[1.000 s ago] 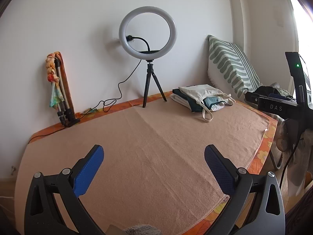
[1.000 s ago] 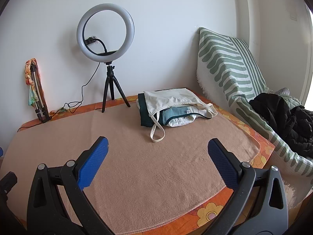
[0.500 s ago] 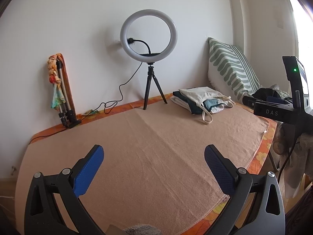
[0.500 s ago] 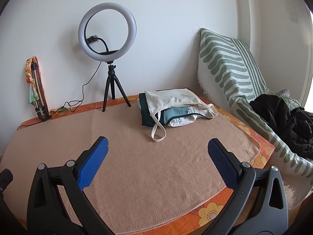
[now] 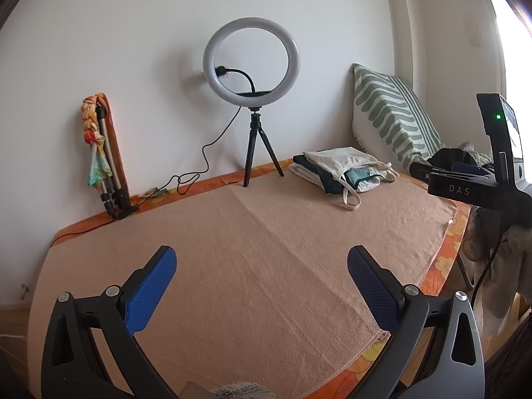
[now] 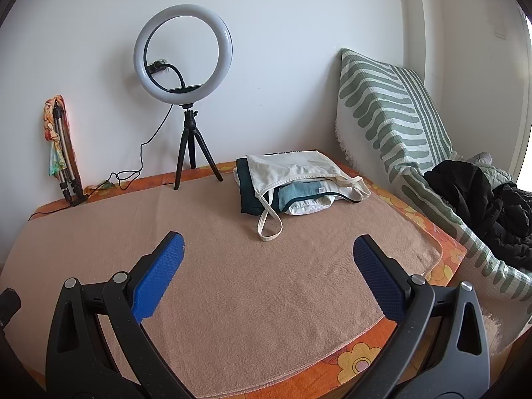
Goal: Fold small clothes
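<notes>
The pile (image 6: 296,181) of clothes lies at the far side of the blanket (image 6: 232,282), near the wall and just beside the striped cushion (image 6: 382,106), with nothing yet pulled out to fold. From the right gripper (image 6: 267,259) the pile sits at about 12 o'clock, barely right of the midline and well ahead of the fingertips; from the left gripper (image 5: 261,271) the same pile (image 5: 342,171) sits at about 1 o'clock and farther off. So the right hand looks the nearer one for the first reach. The pile's long axis runs roughly 9 to 3 across the right view, its open, loose edges turned toward the gripper, and a cream strap (image 6: 269,222) trails off the near edge toward 6 o'clock, the closest piece of cloth to the fingers. Both grippers stand wide apart with nothing between the blue pads (image 6: 159,276), and both hover above bare blanket, touching no garment. The ring light (image 6: 183,53) stands at 11 o'clock of the right gripper, left of the pile and apart from it.
</notes>
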